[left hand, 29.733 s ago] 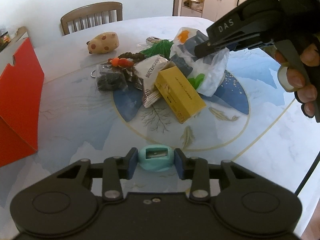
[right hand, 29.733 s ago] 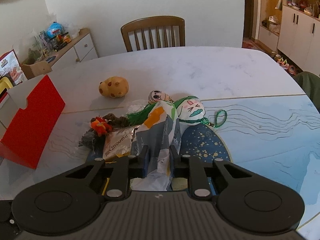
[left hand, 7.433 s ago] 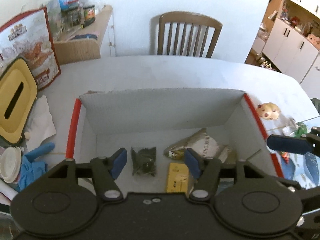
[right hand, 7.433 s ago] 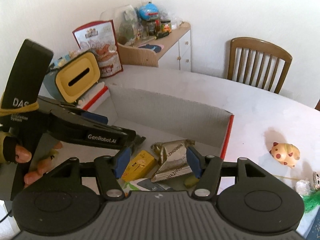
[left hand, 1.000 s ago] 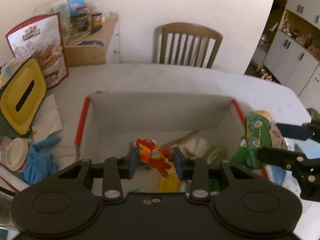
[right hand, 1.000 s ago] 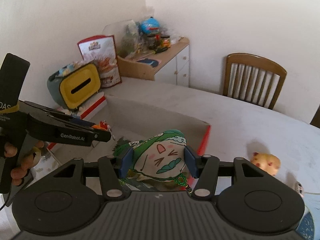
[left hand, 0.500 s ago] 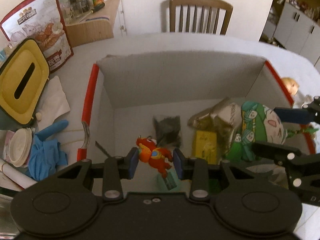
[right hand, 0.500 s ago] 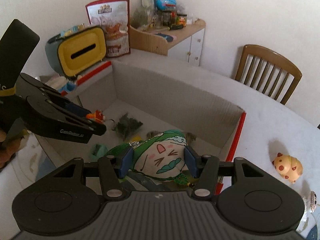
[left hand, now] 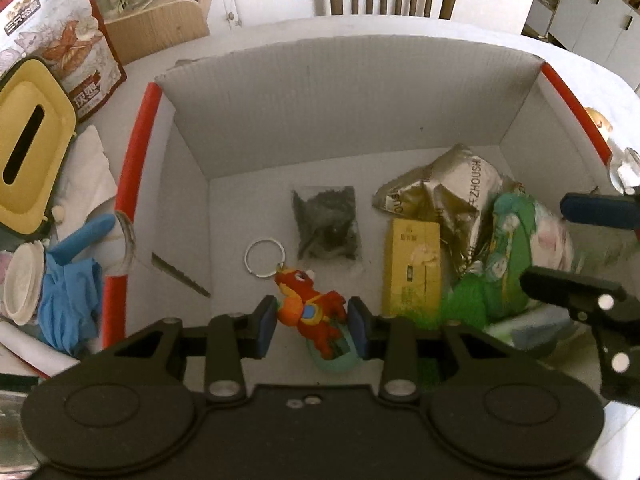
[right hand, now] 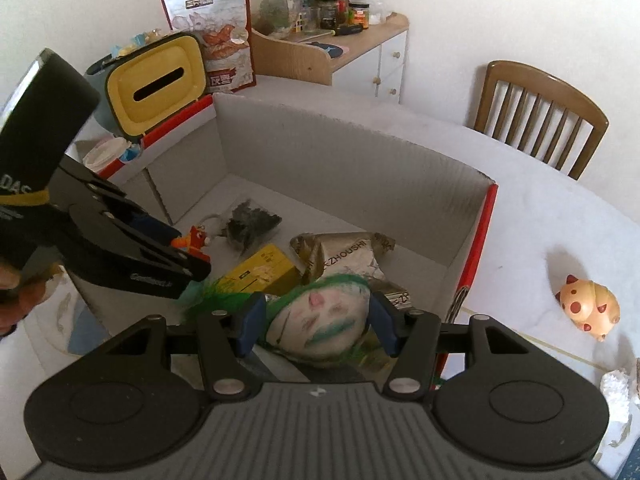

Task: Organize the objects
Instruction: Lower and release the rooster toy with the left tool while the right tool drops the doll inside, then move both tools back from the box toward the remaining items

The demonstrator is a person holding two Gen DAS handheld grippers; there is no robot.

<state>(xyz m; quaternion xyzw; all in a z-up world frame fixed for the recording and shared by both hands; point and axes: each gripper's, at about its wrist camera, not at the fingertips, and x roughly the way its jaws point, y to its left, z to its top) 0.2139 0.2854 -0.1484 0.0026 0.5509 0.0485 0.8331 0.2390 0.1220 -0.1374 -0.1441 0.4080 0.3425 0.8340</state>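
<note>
Left wrist view: the left gripper point(left hand: 312, 330) hangs low inside the box point(left hand: 352, 92), and the red dragon keychain point(left hand: 312, 312) sits between its blue pads point(left hand: 267, 326). There's a sliver of gap on both sides, so the jaws look parted, the dragon loose between them, its ring point(left hand: 265, 258) lying on the box floor. Under the dragon peeks a teal sharpener point(left hand: 340, 360). Farther in, a dark bag point(left hand: 326, 222) lies flat, a yellow carton point(left hand: 412, 266) beside it, and a crumpled foil packet point(left hand: 440, 196) behind that. On the right, the right gripper point(left hand: 580, 248) reaches in around the green doll point(left hand: 508, 256), which is blurred.

Right wrist view: the right gripper point(right hand: 316, 326) has its jaws spread wider than the doll point(right hand: 316, 324). The doll's painted face is smeared with motion blur between the pads, so whether they touch it, I can't tell; it looks let go. It sits over the packet point(right hand: 340, 256) and carton point(right hand: 260, 270) at the near right of the box point(right hand: 348, 160). The left gripper point(right hand: 180, 256) comes in from the left, the dragon point(right hand: 194, 240) at its tip, a hand point(right hand: 16, 296) on the handle. Outside the box, a spotted pig toy point(right hand: 588, 308) rests on the table point(right hand: 540, 220), well apart from the rest.
</note>
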